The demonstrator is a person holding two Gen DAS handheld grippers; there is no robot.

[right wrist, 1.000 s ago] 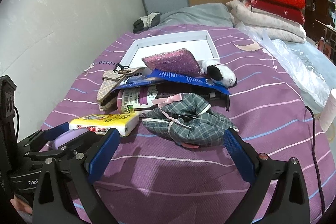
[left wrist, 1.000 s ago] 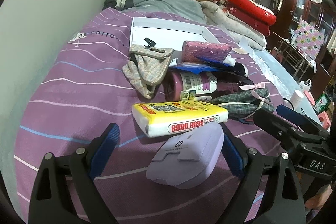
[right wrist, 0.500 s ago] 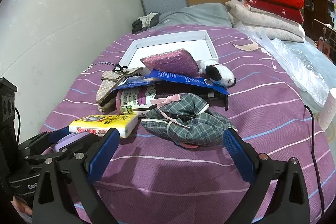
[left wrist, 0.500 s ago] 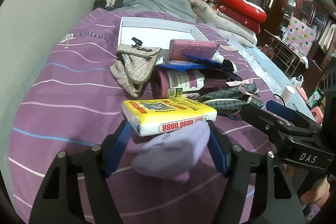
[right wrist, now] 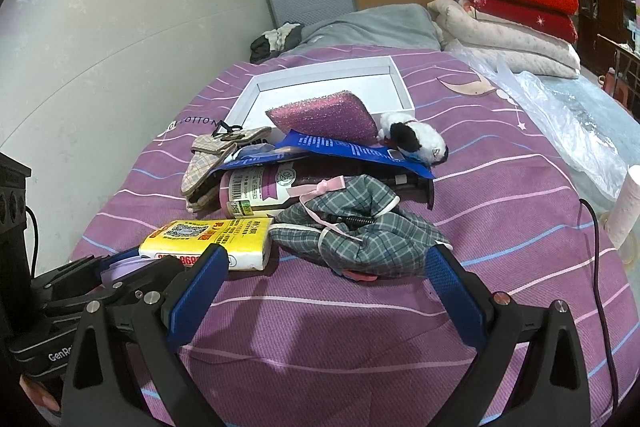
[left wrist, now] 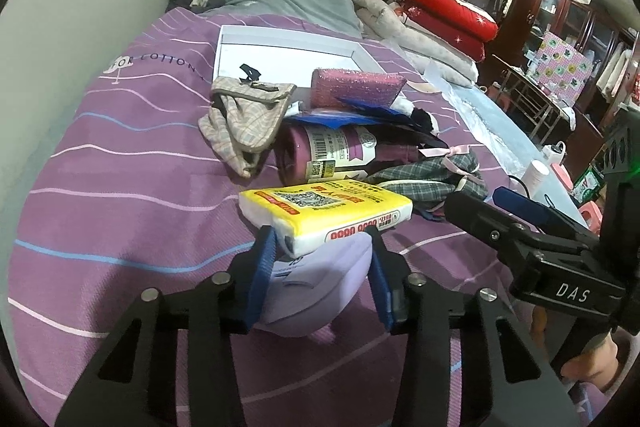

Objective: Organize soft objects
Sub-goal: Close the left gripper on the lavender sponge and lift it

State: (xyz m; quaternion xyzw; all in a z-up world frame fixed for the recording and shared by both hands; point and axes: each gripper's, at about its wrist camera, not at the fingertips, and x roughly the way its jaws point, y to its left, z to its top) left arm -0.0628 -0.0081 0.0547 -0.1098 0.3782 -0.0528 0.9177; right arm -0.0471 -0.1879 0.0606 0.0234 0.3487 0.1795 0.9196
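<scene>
1. The bed [right wrist: 500, 195] wears a purple cover with thin pale stripes.
2. A white tray [right wrist: 256, 95] lies on it toward the far side.
3. Nearer lie a beige checked pouch [right wrist: 204, 167], a dark purple bottle [right wrist: 260, 191] on its side, a grey plaid cloth bundle [right wrist: 360, 231] and a yellow tissue pack [right wrist: 208, 235].
4. Folded red and cream quilts [right wrist: 516, 3] are stacked at the far right, beside clear plastic sheeting [right wrist: 560, 115].

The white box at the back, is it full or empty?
Empty, as far as shown: the white box has a bare floor; the pink sponge hides its near edge.
</scene>
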